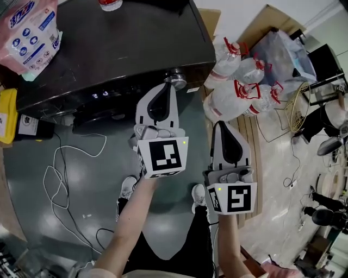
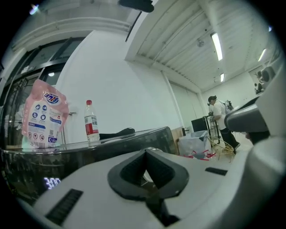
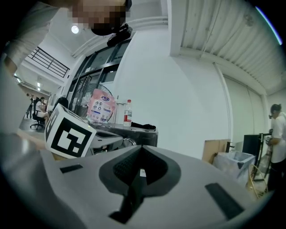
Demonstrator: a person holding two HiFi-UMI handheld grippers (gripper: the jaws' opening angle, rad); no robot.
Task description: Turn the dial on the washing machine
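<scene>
The dark washing machine (image 1: 125, 49) fills the upper left of the head view. Its silver dial (image 1: 176, 81) sits at the right end of the front panel. My left gripper (image 1: 169, 87) is shut, its tip right at the dial's near edge, with nothing between the pads. In the left gripper view the jaws (image 2: 144, 152) meet in front of the machine's top (image 2: 134, 138), and a sliver of the dial (image 2: 148, 175) shows through the pads' hollow. My right gripper (image 1: 221, 125) is shut and empty, lower right of the machine over the floor; its own view shows the closed jaws (image 3: 141, 147).
A pink detergent bag (image 1: 30, 32) and a red-capped bottle (image 1: 110, 4) stand on the machine's top. The lit display (image 1: 101, 95) is left of the dial. Large water jugs (image 1: 239, 81) crowd the right, beside wooden boards (image 1: 255, 136). White cables (image 1: 60, 179) trail over the floor.
</scene>
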